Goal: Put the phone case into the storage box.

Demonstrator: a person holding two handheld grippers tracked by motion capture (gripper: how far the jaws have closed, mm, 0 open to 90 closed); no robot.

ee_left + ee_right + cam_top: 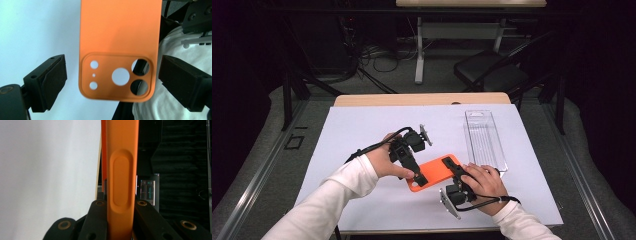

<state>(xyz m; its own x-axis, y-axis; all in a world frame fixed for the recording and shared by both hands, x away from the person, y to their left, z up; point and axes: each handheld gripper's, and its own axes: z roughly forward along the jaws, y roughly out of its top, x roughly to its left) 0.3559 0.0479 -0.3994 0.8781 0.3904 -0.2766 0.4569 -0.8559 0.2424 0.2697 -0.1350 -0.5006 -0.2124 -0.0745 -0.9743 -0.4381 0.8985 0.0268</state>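
Note:
An orange phone case (434, 172) with camera cut-outs hangs just above the white sheet in the high view. My right gripper (452, 167) is shut on one long side of it; in the right gripper view the case's edge (122, 170) with its button bump stands pinched between the two black jaws (121, 215). My left gripper (418, 177) is at the case's near-left end. In the left gripper view the camera-hole end of the case (120, 37) lies between the pads (53, 80), which stand clear of both its sides, so this gripper (112, 77) is open.
A clear plastic blister tray (484, 140) lies on the white sheet (362, 130) just right of the case, close to my right hand. The table's wooden far edge (422, 99) shows behind. A black chair (492, 70) stands beyond the table.

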